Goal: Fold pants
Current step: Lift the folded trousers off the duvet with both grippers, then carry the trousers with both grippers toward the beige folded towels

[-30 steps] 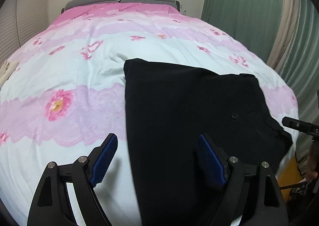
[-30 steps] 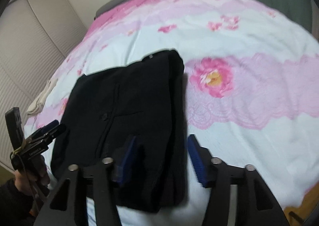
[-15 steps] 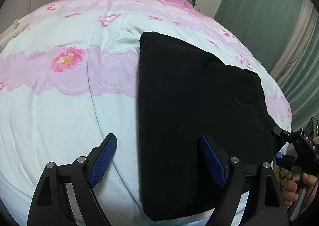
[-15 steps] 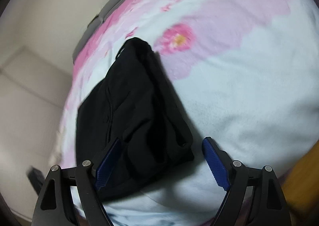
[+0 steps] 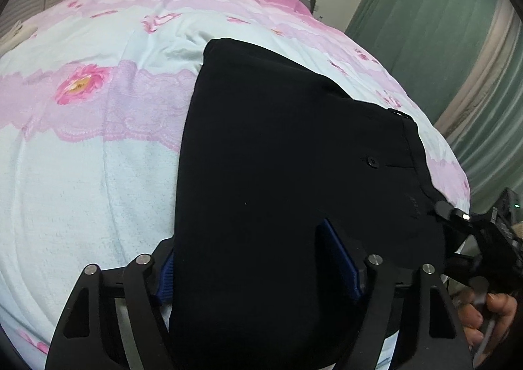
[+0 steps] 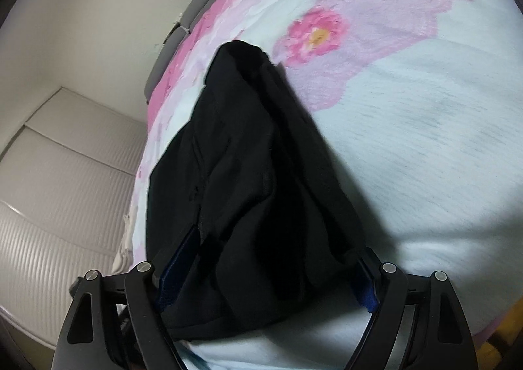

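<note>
Both claws are closing with the near edge of the pants between their jaws: the left claw at one corner, the right claw at the other. The black pants lie folded on the bed, near its edge.

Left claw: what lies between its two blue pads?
The near edge of the black pants, as the left claw closes; shown in the left wrist view.

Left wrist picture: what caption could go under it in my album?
The left gripper closing around the near edge of folded black pants on a pink flowered bedspread.
</note>
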Demonstrator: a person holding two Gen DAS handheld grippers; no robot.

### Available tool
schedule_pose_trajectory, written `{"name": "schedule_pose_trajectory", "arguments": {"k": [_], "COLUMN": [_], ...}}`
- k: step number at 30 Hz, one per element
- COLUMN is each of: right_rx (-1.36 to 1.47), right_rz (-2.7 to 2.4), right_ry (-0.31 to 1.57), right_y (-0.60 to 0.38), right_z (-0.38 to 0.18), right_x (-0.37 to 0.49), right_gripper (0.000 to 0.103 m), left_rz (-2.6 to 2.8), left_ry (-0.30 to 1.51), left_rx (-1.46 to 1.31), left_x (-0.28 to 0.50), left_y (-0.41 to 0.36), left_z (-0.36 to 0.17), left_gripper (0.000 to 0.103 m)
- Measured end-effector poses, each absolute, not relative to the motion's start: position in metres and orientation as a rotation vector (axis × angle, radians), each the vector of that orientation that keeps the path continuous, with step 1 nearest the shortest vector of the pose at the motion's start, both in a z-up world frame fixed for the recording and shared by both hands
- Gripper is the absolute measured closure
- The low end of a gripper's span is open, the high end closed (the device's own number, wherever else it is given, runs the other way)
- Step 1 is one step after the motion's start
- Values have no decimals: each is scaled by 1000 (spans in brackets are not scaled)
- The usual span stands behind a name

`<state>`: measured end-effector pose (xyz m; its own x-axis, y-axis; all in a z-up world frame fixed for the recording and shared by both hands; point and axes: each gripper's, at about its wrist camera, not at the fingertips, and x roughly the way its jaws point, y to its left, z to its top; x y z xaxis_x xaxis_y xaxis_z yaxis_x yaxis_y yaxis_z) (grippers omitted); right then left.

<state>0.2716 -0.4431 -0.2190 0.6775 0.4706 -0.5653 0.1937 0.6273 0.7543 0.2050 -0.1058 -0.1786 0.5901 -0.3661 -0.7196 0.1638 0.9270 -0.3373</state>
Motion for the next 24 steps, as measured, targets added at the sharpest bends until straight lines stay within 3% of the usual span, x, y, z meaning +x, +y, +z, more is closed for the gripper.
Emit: {"name": "schedule_pose_trajectory", "arguments": {"k": [1, 3, 6, 8, 11, 12, 13, 15, 17, 24], "right_rx": [898, 875, 796, 893, 941, 935, 926, 879, 862, 846], "right_rz": [189, 256, 276, 270, 258, 245, 235, 242, 247, 302], "right_ry": [834, 811, 876, 911, 889, 888, 887, 876, 863, 778], "right_y": [-440, -432, -425, -435, -436, -433, -427, -418, -414, -402], "right_z": [-214, -203, -212, -235, -241, -240, -238, -229, -222, -171], "right_x": [271, 271, 285, 293, 293, 293, 296, 301, 301, 305], "right_gripper": [30, 47, 51, 55, 54, 52, 54, 68, 73, 77], "left_rz": [-308, -306, -316, -321, -299, -294, -293, -300, -316, -353], "left_ry": [889, 890, 896, 898, 892, 881, 873, 862, 855, 784], "left_rx": [-255, -280, -280, -275, -253, -240, -233, -233, -240, -242], "left_x": [205, 206, 208, 209, 210, 208, 208, 207, 206, 206], "left_y": [-104, -101, -103, -102, -106, -109, -110, -110, -107, -93], "left_z": [-179, -181, -181, -182, -183, -181, -179, -173, -165, -112], "left_gripper": [37, 40, 42, 42, 45, 50, 56, 63, 67, 69]}}
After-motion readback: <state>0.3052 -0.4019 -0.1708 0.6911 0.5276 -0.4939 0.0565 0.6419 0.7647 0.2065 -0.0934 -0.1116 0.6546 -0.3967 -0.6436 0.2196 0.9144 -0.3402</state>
